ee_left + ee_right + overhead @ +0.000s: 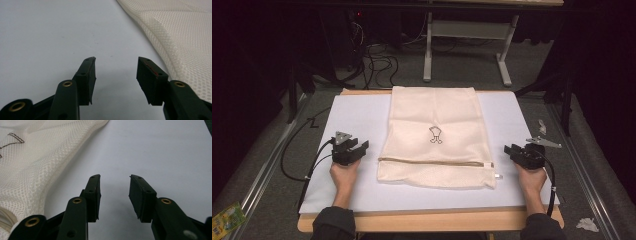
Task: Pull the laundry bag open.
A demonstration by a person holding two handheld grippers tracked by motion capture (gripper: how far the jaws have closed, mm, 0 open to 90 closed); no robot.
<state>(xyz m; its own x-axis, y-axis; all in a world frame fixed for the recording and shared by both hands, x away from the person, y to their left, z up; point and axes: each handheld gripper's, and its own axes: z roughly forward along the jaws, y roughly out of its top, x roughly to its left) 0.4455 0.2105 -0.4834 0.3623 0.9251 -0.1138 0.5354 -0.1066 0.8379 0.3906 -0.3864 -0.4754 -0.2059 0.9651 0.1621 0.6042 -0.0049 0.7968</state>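
Hands rest low on the tabletop (362, 107), forearms coming in from the near edge, one at each side of the mesh bag (434, 137). The bag lies flat mid-table, zipper toward the person. The left gripper (354, 148) points forward just beside the bag's left edge, jaws spread on nothing. The right gripper (514, 151) mirrors it, jaws likewise spread and empty.

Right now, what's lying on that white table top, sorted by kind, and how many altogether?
Cream mesh bags: 1 (mesh bag, its zipper near the person's edge)
Black handheld grippers: 2 (left gripper, right gripper, both open, resting beside the bag without touching it)
Total: 3
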